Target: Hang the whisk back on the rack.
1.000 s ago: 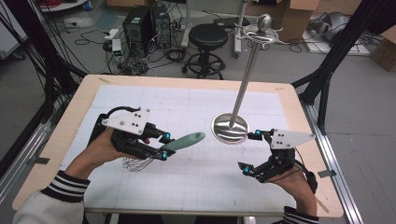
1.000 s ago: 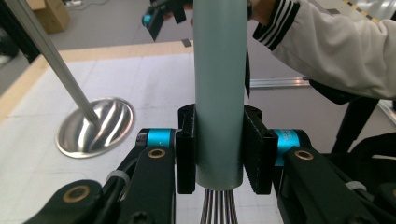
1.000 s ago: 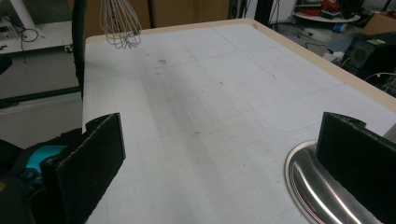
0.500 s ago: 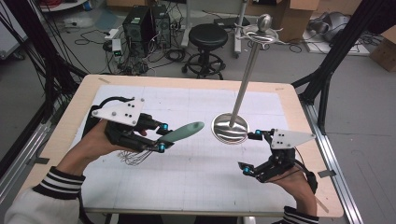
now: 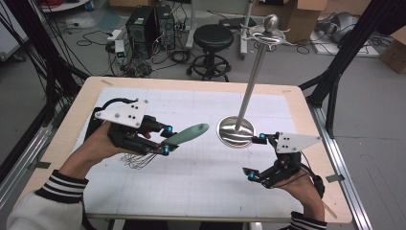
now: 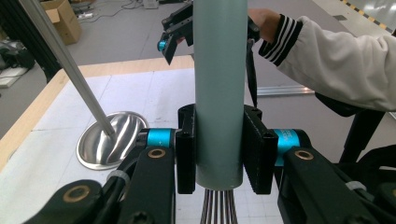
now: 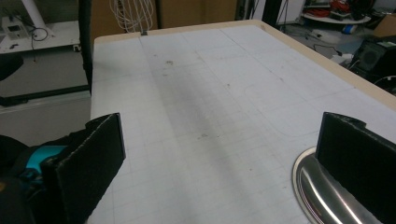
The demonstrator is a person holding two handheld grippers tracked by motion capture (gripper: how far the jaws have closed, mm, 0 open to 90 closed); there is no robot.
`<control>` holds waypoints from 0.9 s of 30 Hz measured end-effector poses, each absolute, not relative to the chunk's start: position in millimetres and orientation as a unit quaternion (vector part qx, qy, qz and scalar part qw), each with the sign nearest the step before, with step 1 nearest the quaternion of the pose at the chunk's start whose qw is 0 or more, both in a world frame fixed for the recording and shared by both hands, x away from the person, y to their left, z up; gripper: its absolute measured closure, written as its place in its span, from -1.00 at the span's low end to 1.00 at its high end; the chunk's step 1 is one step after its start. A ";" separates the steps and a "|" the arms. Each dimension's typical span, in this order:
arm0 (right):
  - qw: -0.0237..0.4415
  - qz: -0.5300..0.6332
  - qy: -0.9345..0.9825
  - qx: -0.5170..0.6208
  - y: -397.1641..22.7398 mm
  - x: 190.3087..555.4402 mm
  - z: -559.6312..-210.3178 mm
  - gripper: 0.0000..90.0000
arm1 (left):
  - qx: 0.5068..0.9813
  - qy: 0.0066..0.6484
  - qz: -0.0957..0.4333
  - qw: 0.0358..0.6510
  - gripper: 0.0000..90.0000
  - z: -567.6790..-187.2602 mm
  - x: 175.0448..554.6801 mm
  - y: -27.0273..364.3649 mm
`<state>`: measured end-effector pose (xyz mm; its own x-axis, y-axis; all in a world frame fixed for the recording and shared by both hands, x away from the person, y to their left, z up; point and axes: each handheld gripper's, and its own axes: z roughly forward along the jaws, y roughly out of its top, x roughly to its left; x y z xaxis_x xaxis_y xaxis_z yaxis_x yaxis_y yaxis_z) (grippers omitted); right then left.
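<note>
Right gripper [image 5: 256, 158]: jaws spread wide, holding nothing, hovering low over the table [image 5: 201, 191] just beside the stand [image 5: 236, 131] base.

Left gripper [image 5: 166, 140]: clamped on the whisk [image 5: 184, 135] handle, the whisk lifted off the table, wires trailing under the hand, handle tip pointing toward the stand.

Status, as judged: pick-up complete. Remaining: carry the whisk to the stand and hang it on a hook at the pole top [image 5: 268, 33]. Hooks carry nothing.
</note>
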<state>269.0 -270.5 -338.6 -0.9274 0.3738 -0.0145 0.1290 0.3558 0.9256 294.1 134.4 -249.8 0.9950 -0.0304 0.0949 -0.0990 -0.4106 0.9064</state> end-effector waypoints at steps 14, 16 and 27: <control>0.102 0.546 0.824 0.110 -254.3 267.8 -310.8 -0.99 | 0.841 -0.033 0.030 0.539 0.54 -252.4 298.0 135.0; 0.099 0.550 0.823 0.103 -250.6 268.6 -306.1 -0.99 | 0.840 -0.035 0.029 0.540 0.54 -252.6 298.1 134.3; 0.081 0.549 0.828 0.076 -237.8 274.3 -288.3 -0.99 | 0.840 -0.035 0.028 0.541 0.54 -253.7 298.7 133.2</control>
<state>274.3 -237.8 -288.3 -0.9755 0.2144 -0.0498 0.0375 0.3849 0.9222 298.7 133.2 -253.7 0.9960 -0.0294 0.0849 -0.0895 -0.4131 0.9063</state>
